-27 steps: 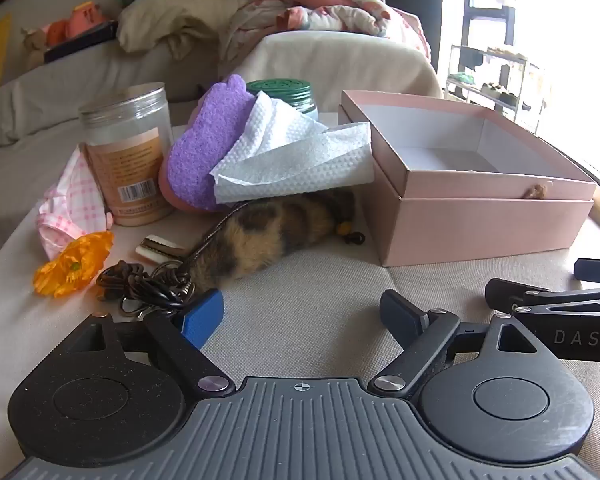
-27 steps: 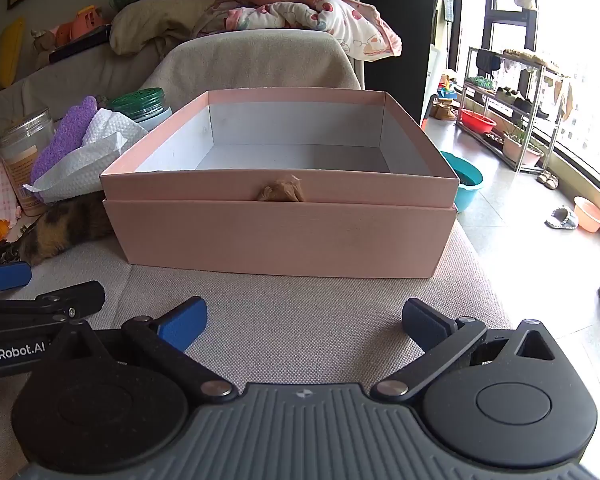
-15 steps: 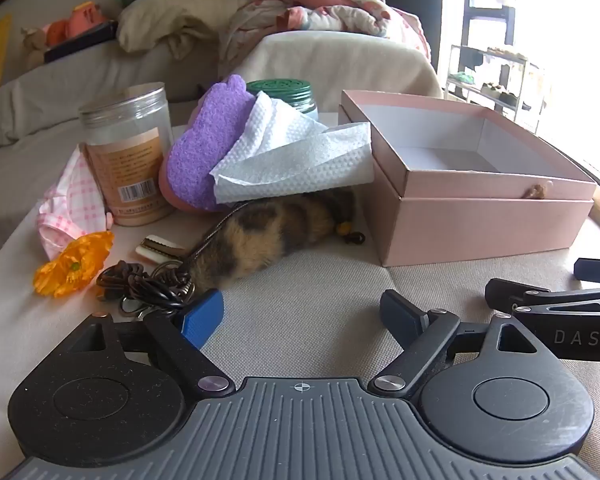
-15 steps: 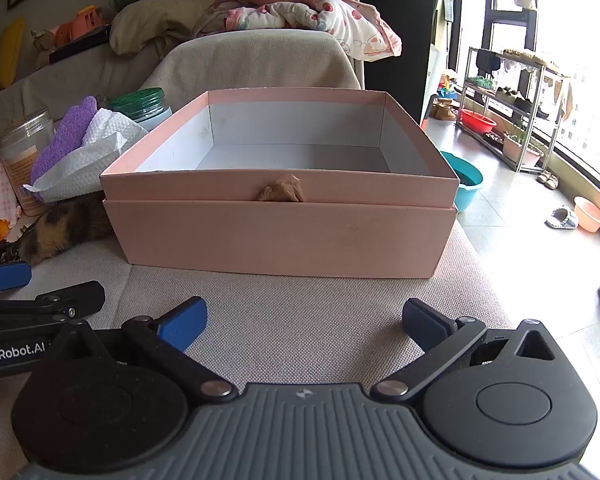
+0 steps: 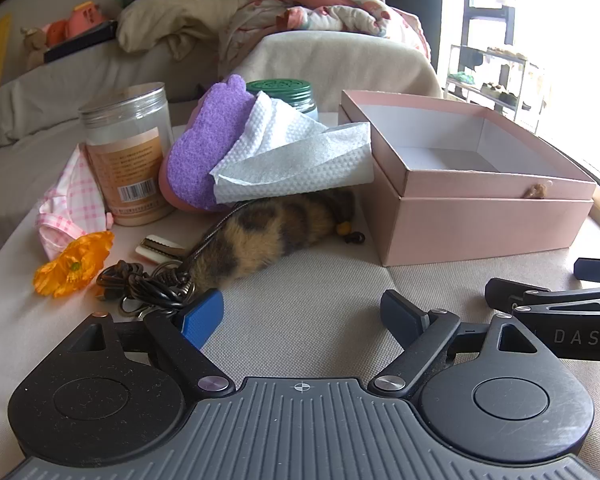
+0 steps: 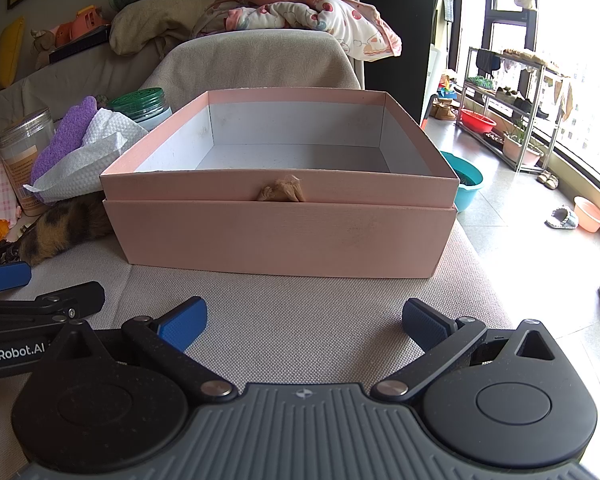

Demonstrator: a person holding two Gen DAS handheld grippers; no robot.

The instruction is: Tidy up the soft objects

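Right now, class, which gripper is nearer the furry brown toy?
Left. The left gripper sits open just in front of the toy; the right gripper faces the pink box, with the toy off to its left.

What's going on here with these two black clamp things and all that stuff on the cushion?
A person holds two grippers, about to tidy soft things. Both the left gripper and the right gripper are open and hold nothing. The pink box in front of them looks empty. Beside it lie a furry brown toy, a purple sponge under a white paper towel, and an orange flower. Nothing has been sorted yet.
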